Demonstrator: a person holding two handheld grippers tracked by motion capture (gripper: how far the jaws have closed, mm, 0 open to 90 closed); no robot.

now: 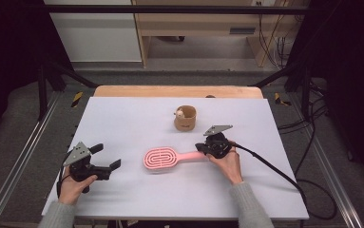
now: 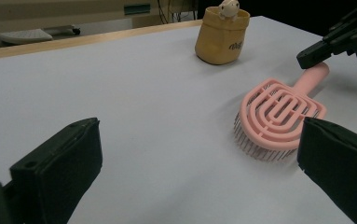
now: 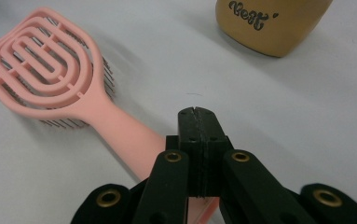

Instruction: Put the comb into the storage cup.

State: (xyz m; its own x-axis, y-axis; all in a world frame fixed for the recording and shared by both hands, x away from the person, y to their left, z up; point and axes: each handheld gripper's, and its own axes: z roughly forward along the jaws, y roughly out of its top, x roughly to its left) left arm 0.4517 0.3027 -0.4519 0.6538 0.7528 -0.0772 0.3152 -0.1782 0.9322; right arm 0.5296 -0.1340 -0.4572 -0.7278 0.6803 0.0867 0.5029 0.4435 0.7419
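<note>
Right gripper (image 1: 202,148): jaws pressed flat together with nothing between them, hovering right over the handle end of the pink hairbrush (image 1: 166,158). In its own view the handle runs beneath the closed tips.
Left gripper (image 1: 107,159): jaws spread wide and empty, parked near the left edge of the white table (image 1: 122,118), well apart from the brush.
Hairbrush position: lying mid-table, bristles down, vented back facing up.
Long axis: runs across the table, oval head toward the person's left, handle toward the right, pointing straight at the right gripper.
Nearer hand: the right one, clearly; it sits at the handle while the left looks at the head from a distance.
Next move, my read: those right jaws must open before they can close on the handle.
Tan cup (image 1: 185,118): stands behind the brush, farther from the person, with a small pale figure (image 2: 228,8) at its rim.
Count: one hairbrush, one cup, one figure, two grippers.
</note>
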